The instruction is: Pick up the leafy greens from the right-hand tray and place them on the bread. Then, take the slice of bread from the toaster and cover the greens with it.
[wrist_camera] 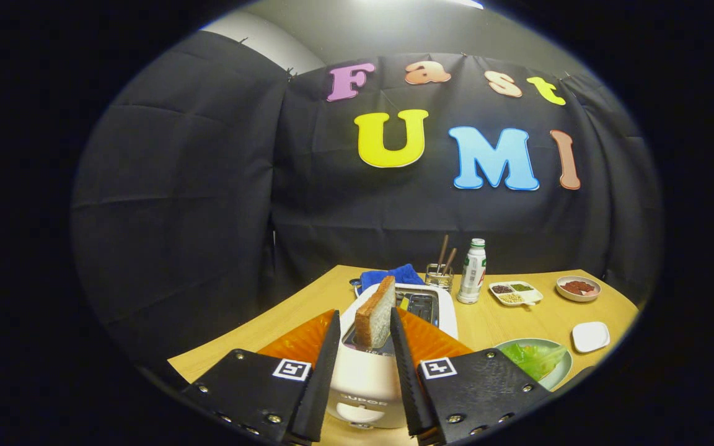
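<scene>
Your gripper (364,337) stands open around the bread slice (377,313) over the toaster (369,371); it's light, crumbly: pinch the faces gently.

Along the far side of the wooden table (493,322) we see a folded blue cloth (388,275) lying near the black cloth wall (208,204). Just beside it we find a clear holder (439,276) with two brown sticks (445,253) standing in it, leaning a little. Next to that stands a white bottle (473,271) with a green cap, upright. Further along we notice a white divided dish (515,293) holding small portions of dark, green and pale grains, then a round bowl (578,288) of reddish-brown bits. Nearer to us a small white square dish (590,336) rests on the tabletop, apart from the others.
</scene>
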`<state>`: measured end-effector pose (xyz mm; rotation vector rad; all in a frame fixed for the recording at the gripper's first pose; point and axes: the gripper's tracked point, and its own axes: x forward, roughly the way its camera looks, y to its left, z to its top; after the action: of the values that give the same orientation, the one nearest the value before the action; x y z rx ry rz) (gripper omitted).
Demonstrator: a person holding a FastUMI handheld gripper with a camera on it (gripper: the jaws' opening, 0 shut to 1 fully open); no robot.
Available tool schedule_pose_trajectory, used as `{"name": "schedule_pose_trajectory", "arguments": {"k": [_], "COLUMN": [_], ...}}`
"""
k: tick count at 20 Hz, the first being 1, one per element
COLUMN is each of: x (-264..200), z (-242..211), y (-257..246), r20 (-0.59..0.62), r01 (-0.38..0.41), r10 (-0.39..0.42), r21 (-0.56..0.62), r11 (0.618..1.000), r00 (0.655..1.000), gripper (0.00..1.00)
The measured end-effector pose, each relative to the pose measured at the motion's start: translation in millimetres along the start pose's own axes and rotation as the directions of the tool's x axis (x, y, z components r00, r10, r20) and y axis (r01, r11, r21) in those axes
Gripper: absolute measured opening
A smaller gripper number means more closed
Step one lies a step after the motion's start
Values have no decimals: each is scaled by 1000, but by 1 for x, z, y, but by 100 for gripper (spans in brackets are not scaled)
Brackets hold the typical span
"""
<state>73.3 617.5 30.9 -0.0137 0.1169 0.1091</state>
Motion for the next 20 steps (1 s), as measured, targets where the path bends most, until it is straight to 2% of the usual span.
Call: {"name": "schedule_pose_trajectory", "arguments": {"k": [7, 12, 16, 17, 19, 20], "x": [33, 47, 52, 52, 55, 55], "z": [-10, -8, -2, -7, -6, -4], "y": [4, 4, -1, 0, -1, -13], "r20": [-75, -93, -97, -99, -95, -91], "r01": [31, 24, 54, 40, 2, 24], "r10": [-29, -18, -47, -31, 11, -9], "r21": [29, 67, 70, 92, 138, 167], "r11": [999, 997, 996, 995, 990, 986], "r00": [997, 995, 994, 995, 995, 996], "gripper": [50, 50, 50, 28, 26, 27]}}
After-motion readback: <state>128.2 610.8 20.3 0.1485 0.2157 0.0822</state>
